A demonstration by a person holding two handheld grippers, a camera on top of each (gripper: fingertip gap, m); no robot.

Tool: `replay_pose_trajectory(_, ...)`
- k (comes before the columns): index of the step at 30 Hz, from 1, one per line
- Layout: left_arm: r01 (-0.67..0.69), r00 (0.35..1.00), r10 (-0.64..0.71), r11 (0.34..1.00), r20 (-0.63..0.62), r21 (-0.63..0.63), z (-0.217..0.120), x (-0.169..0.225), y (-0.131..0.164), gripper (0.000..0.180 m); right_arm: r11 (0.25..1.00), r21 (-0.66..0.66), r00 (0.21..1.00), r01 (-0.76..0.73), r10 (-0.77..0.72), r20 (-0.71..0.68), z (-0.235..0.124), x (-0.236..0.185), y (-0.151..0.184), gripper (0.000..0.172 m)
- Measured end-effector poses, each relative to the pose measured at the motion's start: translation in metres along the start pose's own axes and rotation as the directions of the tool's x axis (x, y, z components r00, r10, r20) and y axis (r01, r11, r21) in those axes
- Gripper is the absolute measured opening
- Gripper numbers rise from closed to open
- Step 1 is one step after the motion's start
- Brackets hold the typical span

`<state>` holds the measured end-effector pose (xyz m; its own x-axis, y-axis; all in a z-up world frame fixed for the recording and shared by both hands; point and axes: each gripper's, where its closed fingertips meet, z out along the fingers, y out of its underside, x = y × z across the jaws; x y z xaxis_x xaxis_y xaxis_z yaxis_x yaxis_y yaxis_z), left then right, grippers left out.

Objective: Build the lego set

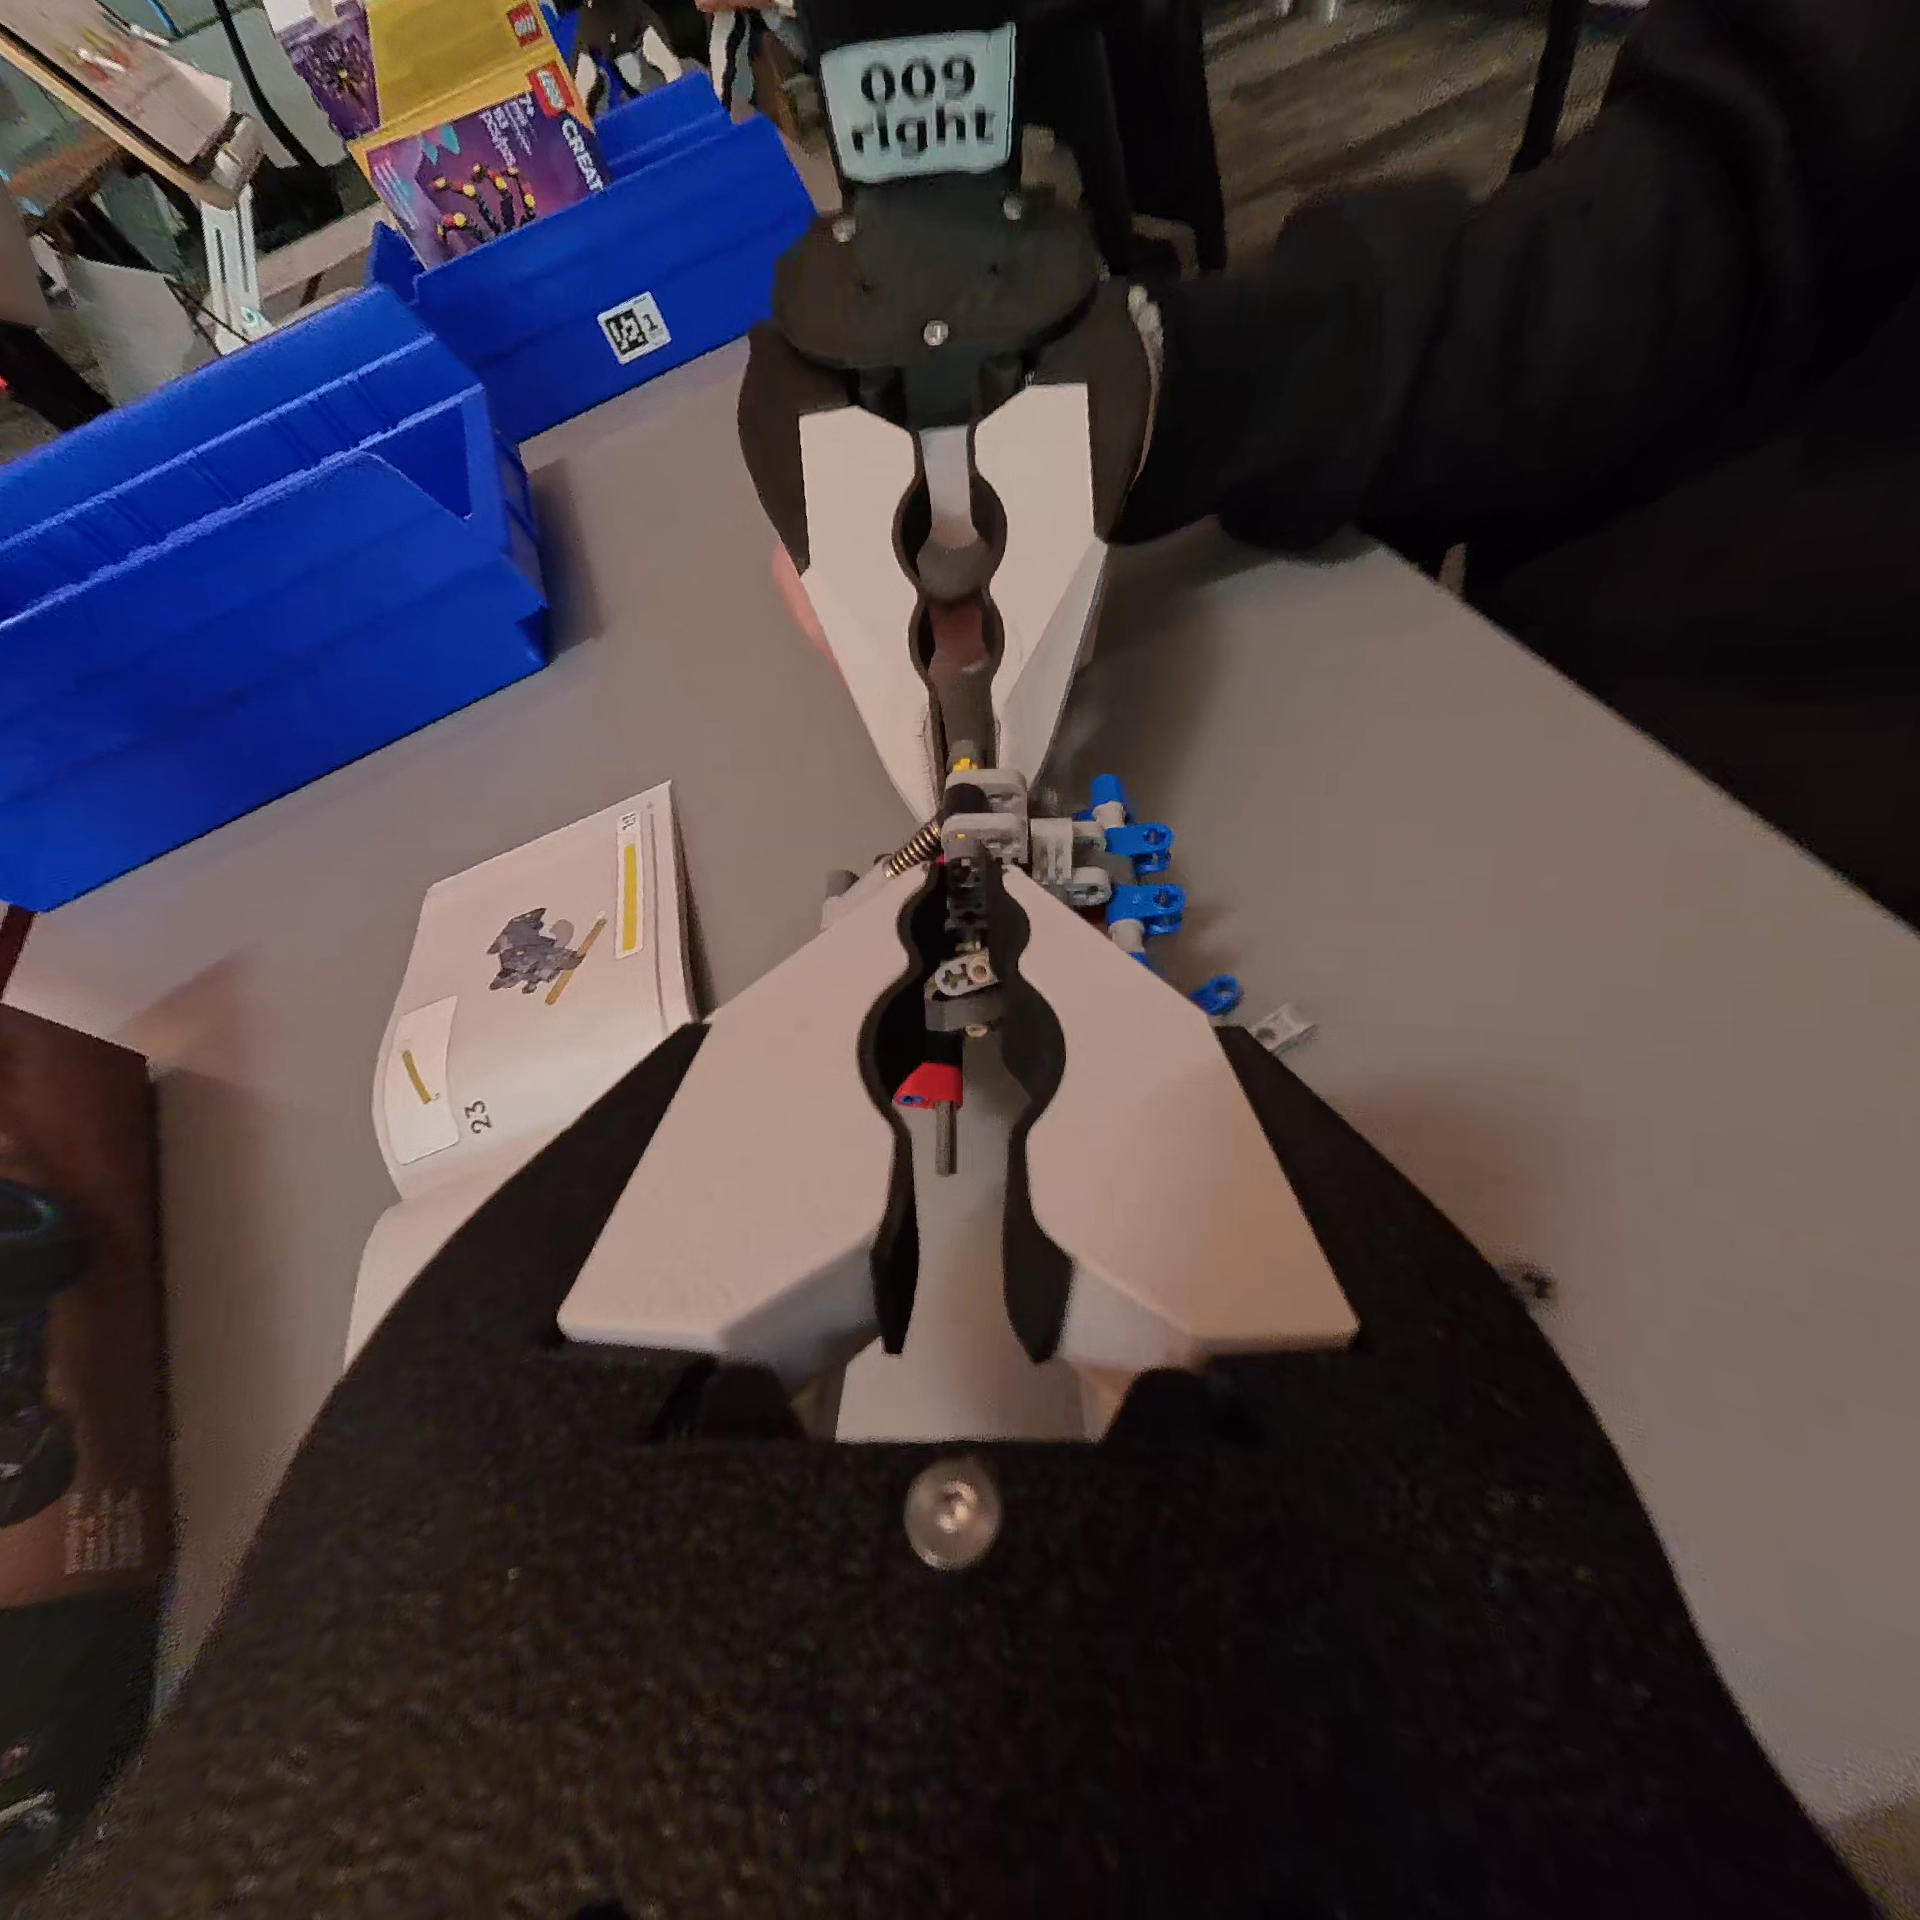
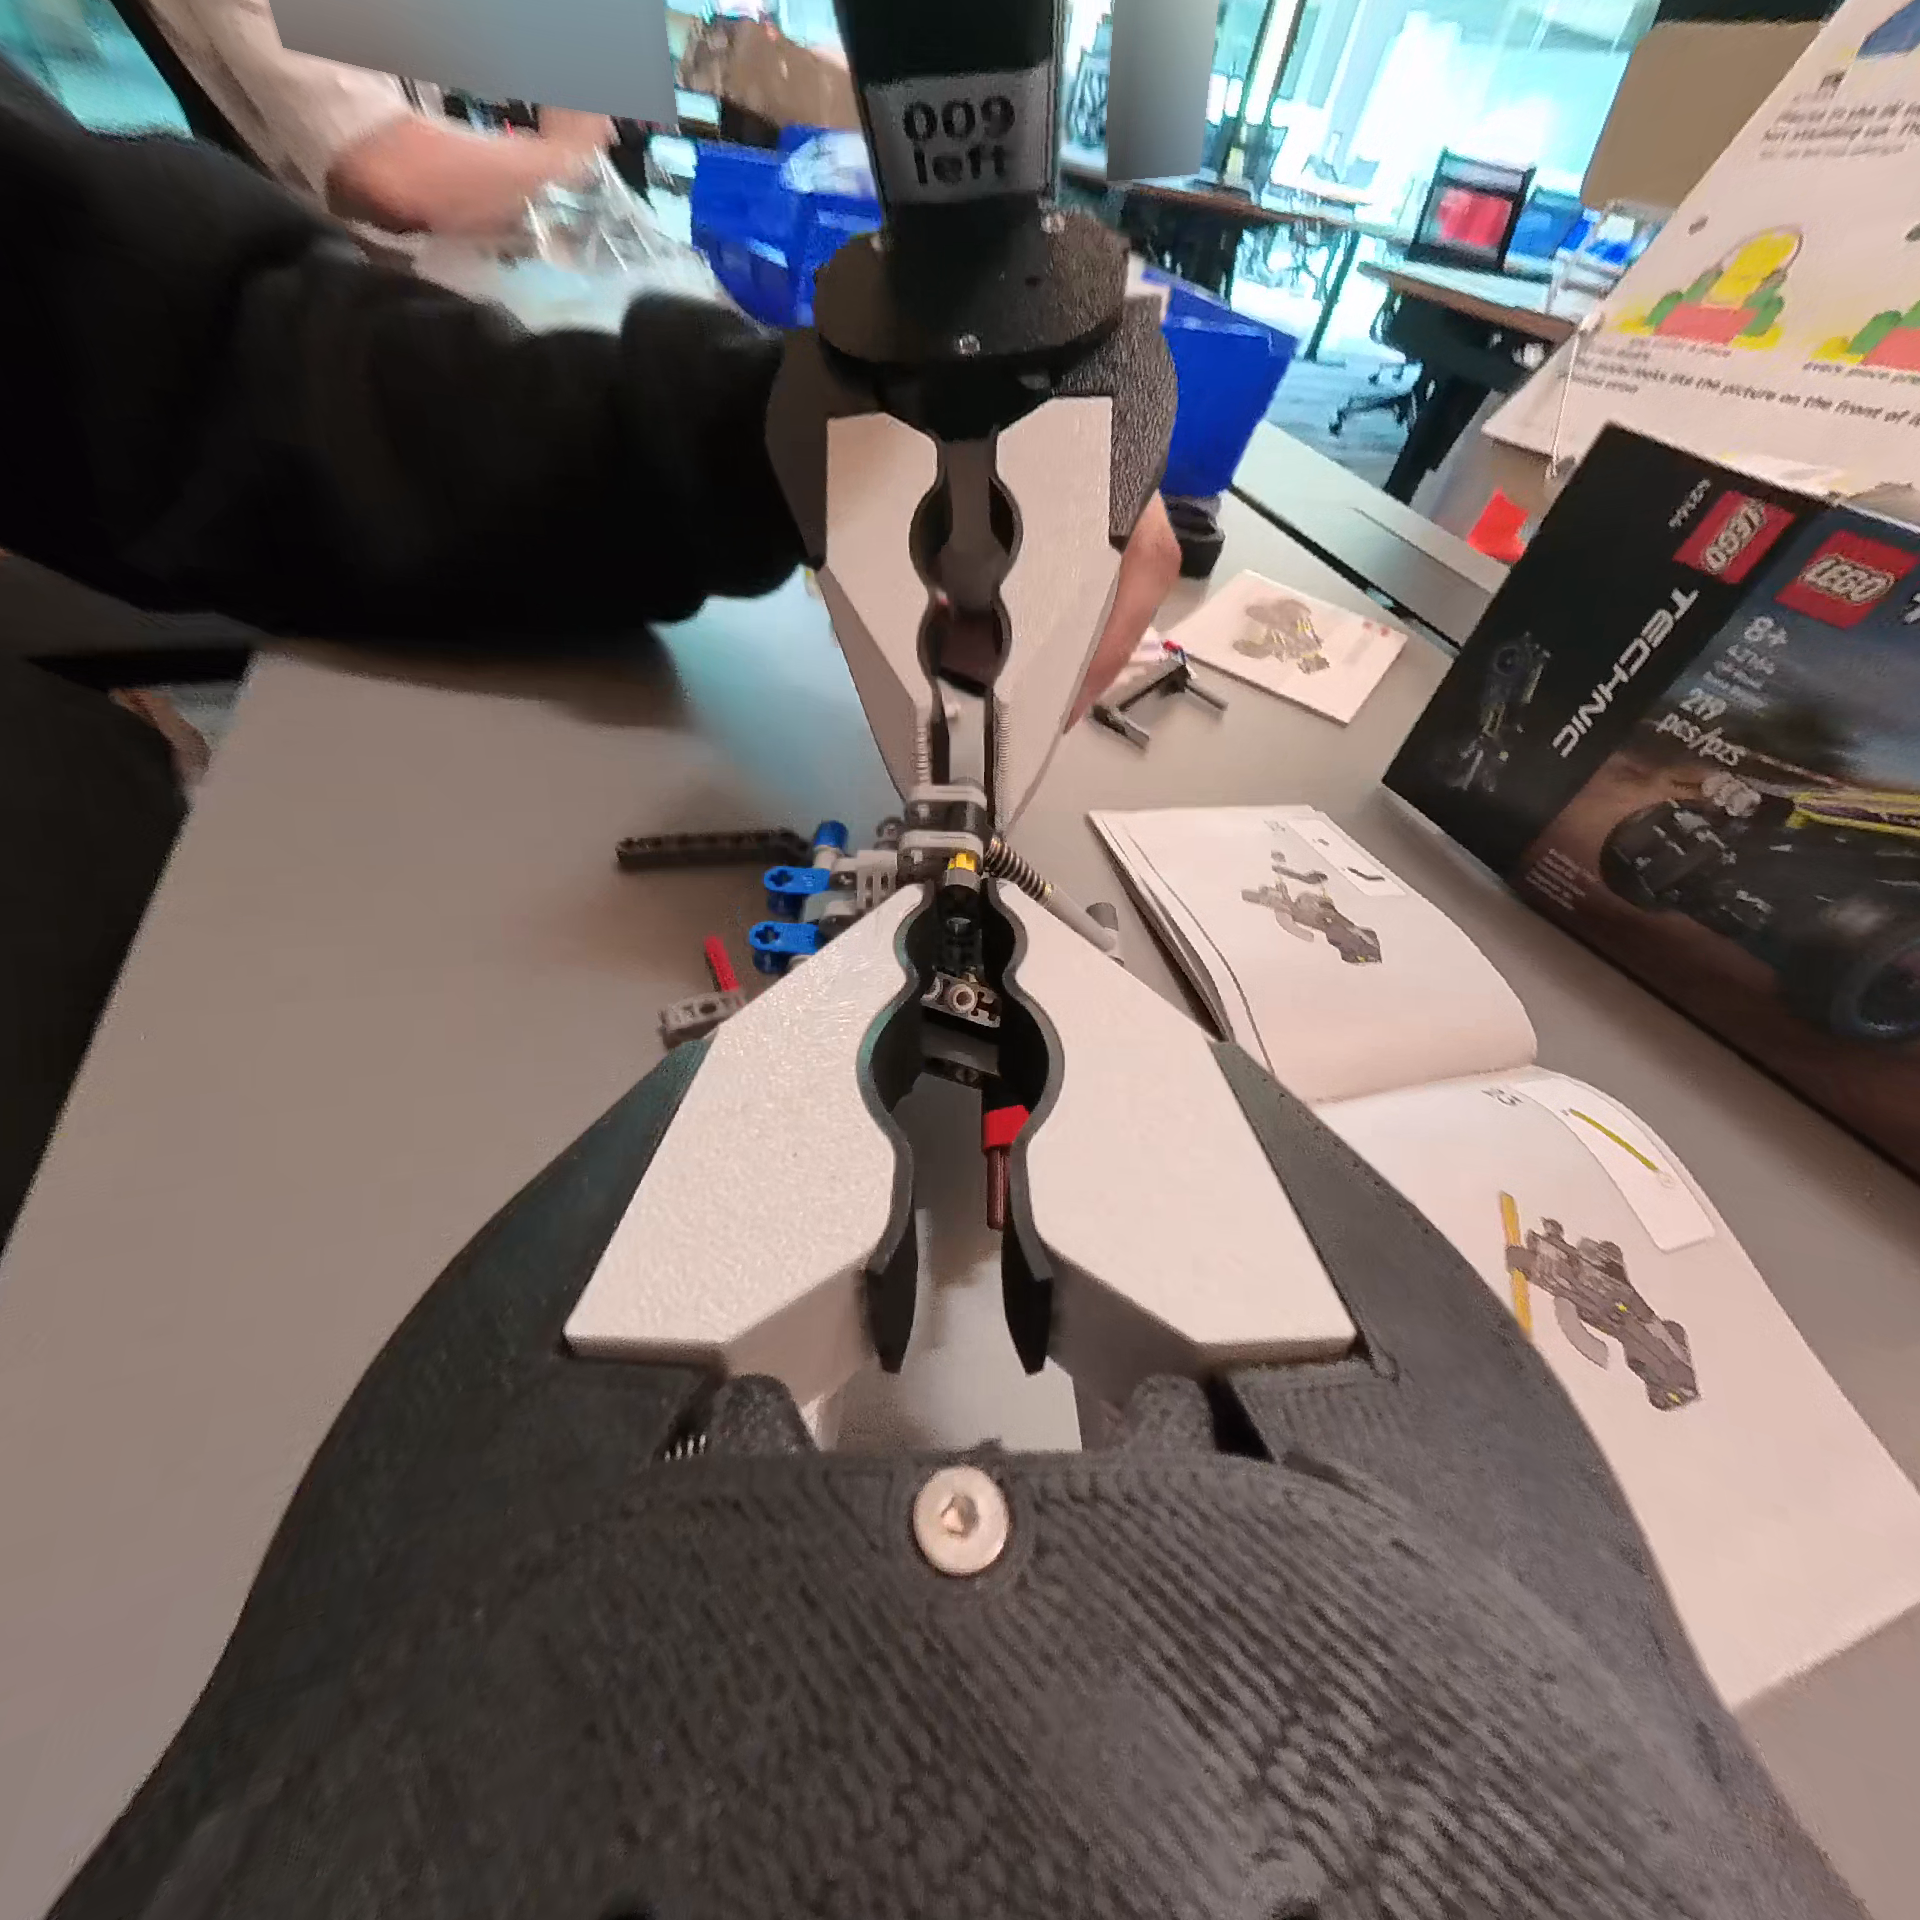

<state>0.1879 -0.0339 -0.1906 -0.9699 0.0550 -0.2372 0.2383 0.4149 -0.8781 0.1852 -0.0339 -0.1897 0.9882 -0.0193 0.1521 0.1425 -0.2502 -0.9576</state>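
- The left hand-held gripper points straight across the bench, its jaws drawn nearly together and clamped on a small brick assembly of grey, black and blue parts.
- The right hand-held gripper faces it head-on, tips nearly meeting, its jaws likewise closed on the same brick assembly from the other end.
- The brick assembly hangs between the two sets of tips, above the bench; a coiled spring sticks out to one side and blue connectors to the other.
- A dark sleeve reaches in behind the right hand-held gripper.
- An open instruction booklet lies just beside the left hand-held gripper; blue bins stand near the far bench edge.
- In the right wrist view a set box stands well off to one side; a black beam, a red pin and a grey piece lie loose on open bench surface.
- The held parts inside each gripper's scalloped gap are partly hidden; exact contact at the pads is hard to make out.
- Background rooms are blurred.
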Motion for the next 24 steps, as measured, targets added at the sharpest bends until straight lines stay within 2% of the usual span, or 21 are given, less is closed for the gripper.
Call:
replay_pose_trajectory(4, -0.082, 0.995, 0.083, 0.996, 0.058, -0.022, 0.007, -0.008, 0.012, 0.003, 0.996, -0.073, 0.997, 0.06, -0.063, -0.041, -0.004, 0.008, 0.012, 0.005)
replay_pose_trajectory(8, -0.078, 0.995, 0.078, 0.997, 0.064, 0.001, 0.011, -0.009, 0.016, 0.003, 0.999, -0.025, 1.0, 0.019, -0.019, 0.0, -0.008, 0.01, 0.01, 0.004)
replay_pose_trajectory(13, -0.093, 0.993, 0.095, 0.995, 0.075, -0.029, 0.017, -0.01, 0.026, 0.003, 0.991, -0.103, 0.996, 0.085, -0.085, 0.003, -0.005, 0.012, 0.024, 0.004)
replay_pose_trajectory(19, 0.006, 0.997, -0.005, 1.0, 0.074, -0.006, 0.015, -0.013, 0.029, 0.004, 0.983, -0.106, 0.989, 0.15, -0.151, 0.003, -0.002, 0.016, 0.029, 0.004)
replay_pose_trajectory(24, 0.022, 0.998, -0.021, 1.0, 0.063, -0.006, 0.013, -0.011, 0.025, 0.005, 0.973, -0.119, 0.98, 0.199, -0.2, 0.009, 0.001, 0.015, 0.031, 0.004)
